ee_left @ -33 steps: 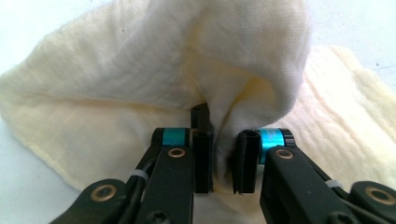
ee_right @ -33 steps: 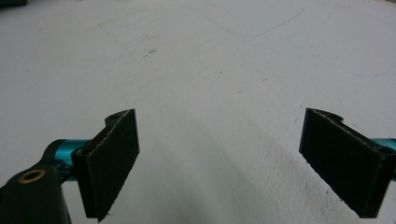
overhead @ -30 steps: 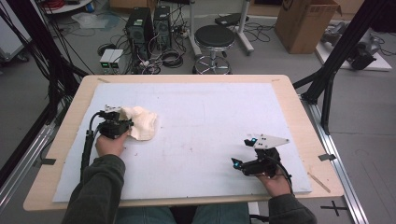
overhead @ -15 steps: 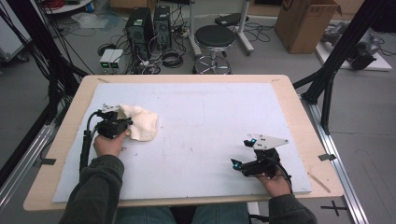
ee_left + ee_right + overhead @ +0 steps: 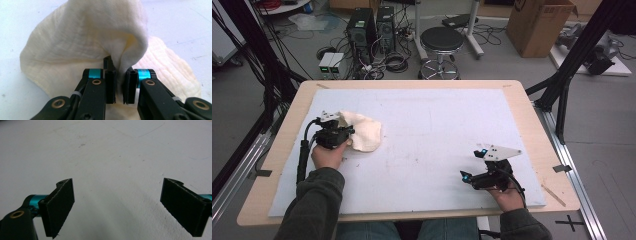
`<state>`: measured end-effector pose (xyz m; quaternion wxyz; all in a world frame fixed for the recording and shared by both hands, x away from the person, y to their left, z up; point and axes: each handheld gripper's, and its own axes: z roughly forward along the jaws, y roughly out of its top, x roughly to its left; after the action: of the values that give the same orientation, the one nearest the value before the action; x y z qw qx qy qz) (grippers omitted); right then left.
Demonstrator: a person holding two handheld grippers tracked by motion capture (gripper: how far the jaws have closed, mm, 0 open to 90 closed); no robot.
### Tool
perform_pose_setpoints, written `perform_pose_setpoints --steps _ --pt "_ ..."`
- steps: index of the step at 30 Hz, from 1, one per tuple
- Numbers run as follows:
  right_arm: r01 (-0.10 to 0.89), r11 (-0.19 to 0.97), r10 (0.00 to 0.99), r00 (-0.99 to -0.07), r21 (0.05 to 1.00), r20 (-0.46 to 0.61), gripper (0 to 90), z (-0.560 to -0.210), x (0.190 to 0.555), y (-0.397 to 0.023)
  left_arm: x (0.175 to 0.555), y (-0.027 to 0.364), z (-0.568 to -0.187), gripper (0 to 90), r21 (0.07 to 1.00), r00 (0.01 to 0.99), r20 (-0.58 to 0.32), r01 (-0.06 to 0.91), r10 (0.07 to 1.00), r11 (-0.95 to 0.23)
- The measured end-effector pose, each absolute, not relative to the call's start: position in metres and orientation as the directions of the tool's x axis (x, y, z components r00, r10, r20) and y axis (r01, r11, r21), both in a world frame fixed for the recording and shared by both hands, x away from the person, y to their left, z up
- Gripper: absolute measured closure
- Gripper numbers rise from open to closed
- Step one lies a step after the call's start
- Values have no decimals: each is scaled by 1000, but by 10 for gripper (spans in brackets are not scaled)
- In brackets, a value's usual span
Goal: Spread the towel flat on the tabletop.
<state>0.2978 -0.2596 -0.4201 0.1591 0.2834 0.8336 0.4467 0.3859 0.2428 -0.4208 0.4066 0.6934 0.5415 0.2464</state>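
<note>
A cream cloth (image 5: 364,132) lies bunched on the white mat (image 5: 437,120) at the left side of the table. My left gripper (image 5: 348,134) is at the cloth's left edge, held by a hand in a dark sleeve. In the left gripper view the cloth (image 5: 82,37) rises in a peaked fold, and my left gripper (image 5: 120,86) is shut on a pinch of that fold. My right gripper (image 5: 473,164) rests near the mat's front right, well apart from the cloth. Its fingers (image 5: 61,205) stand wide apart over bare mat, so my right gripper (image 5: 118,188) is open and holds nothing.
The mat covers most of a wooden table (image 5: 539,135). Black frame struts (image 5: 562,85) flank the table's right and left sides. Beyond the far edge stand a round stool (image 5: 442,42), computer towers (image 5: 372,27) with cables, and a cardboard box (image 5: 539,25).
</note>
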Motion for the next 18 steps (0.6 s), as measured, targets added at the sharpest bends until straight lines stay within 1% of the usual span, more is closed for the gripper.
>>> perform_pose_setpoints --steps 7,14,18 --pt "330 443 612 -791 834 -12 115 -420 298 -260 382 241 -417 829 836 314 -91 540 945 -98" --pt "328 432 620 -784 840 -12 115 -419 298 -263 377 238 -412 830 849 329 -104 521 939 -89" --pt "326 436 616 -787 839 -14 115 -419 298 -262 373 234 -409 830 856 351 -92 506 932 -106"
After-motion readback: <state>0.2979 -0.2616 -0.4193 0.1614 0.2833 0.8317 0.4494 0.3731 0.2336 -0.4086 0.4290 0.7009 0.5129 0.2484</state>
